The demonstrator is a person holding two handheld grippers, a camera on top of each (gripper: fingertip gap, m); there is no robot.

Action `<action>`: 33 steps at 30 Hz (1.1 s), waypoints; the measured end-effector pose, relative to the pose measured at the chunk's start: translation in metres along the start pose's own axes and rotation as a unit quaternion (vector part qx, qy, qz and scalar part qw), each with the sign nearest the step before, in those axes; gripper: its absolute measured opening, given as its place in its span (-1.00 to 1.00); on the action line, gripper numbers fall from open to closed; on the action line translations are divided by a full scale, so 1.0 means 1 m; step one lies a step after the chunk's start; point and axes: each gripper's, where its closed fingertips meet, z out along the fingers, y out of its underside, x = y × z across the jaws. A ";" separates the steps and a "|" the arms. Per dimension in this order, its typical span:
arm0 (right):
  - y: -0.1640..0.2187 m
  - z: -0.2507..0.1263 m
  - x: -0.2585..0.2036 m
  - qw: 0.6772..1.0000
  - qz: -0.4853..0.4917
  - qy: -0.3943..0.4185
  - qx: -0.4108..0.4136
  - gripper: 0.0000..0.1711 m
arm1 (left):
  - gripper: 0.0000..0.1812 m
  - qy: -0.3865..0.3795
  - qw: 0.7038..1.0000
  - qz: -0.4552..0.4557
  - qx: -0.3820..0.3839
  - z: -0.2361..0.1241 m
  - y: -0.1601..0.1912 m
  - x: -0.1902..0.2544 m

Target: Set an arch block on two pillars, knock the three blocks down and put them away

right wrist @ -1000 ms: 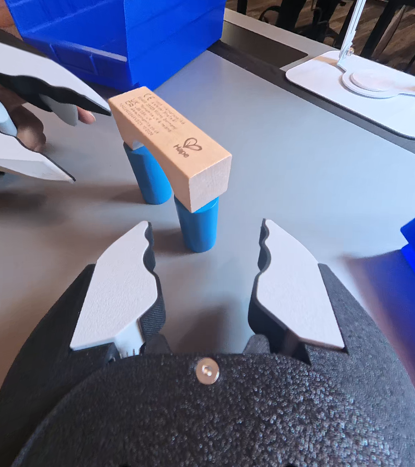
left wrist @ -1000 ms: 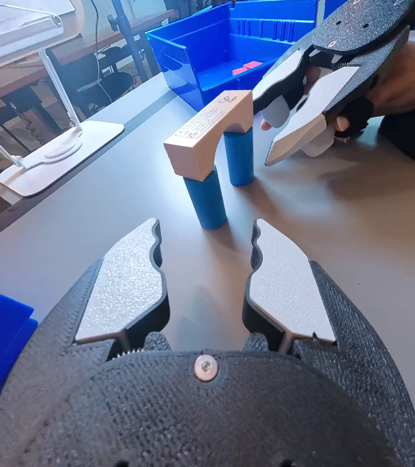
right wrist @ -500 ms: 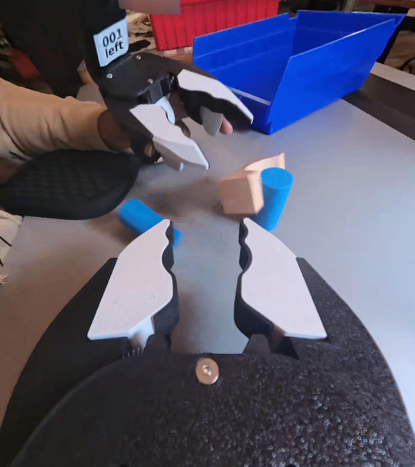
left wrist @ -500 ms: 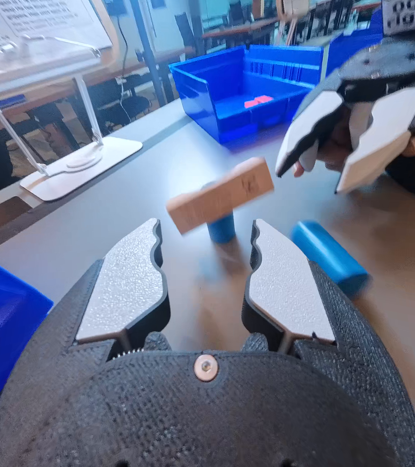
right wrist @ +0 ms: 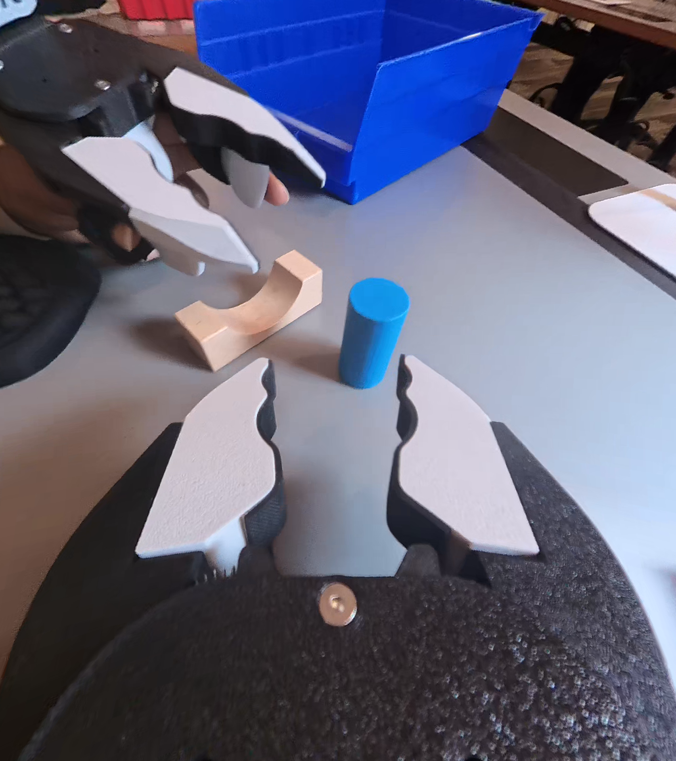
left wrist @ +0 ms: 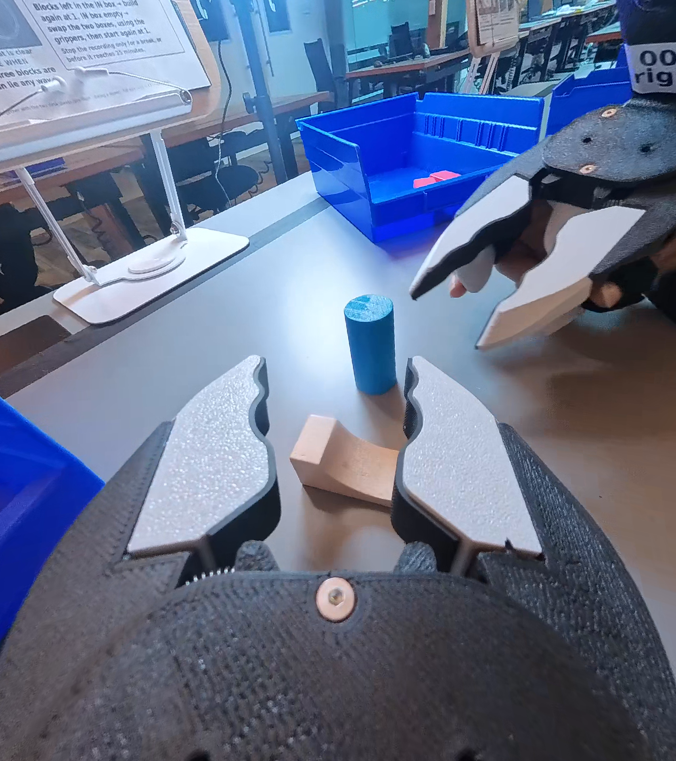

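Pale wood lies on the grey table (left wrist: 575, 473): the arch block (left wrist: 342, 463) is down, between the spread fingers of the left claw (left wrist: 335, 395), its far end hidden behind the right-hand finger. Just beyond those fingertips one blue pillar (left wrist: 370, 344) stands upright, apart from the arch. The right wrist view shows what the left cannot: the whole arch (right wrist: 251, 311) on its back, curved hollow facing up, just under the tip of the left claw, which touches nothing. There the pillar (right wrist: 371, 333) stands just ahead of the right claw (right wrist: 335, 364), whose fingers are also spread and empty. I cannot see the second pillar in either view. A blue bin (left wrist: 373, 164) sits past the pillar, beyond the left claw; another blue bin (right wrist: 431, 123) lies beyond the right claw.
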 end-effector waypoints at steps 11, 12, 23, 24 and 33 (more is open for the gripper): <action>-0.014 0.004 0.088 0.979 0.111 0.168 0.030 -0.46 | -0.30 0.004 1.000 0.014 -0.005 0.000 0.002 0.003; -0.011 -0.002 0.096 0.975 0.129 0.179 0.033 -0.46 | -0.30 0.005 1.000 0.017 -0.006 0.000 0.002 0.003; -0.002 -0.008 0.100 0.974 0.140 0.173 0.029 -0.46 | -0.31 0.005 1.000 0.018 -0.009 0.000 0.003 0.003; -0.002 -0.008 0.099 0.975 0.140 0.172 0.028 -0.46 | -0.31 0.005 1.000 0.018 -0.010 0.000 0.003 0.003; -0.008 -0.007 0.082 0.982 0.136 0.124 0.046 -0.50 | -0.32 0.007 1.000 0.007 -0.010 0.000 0.004 0.001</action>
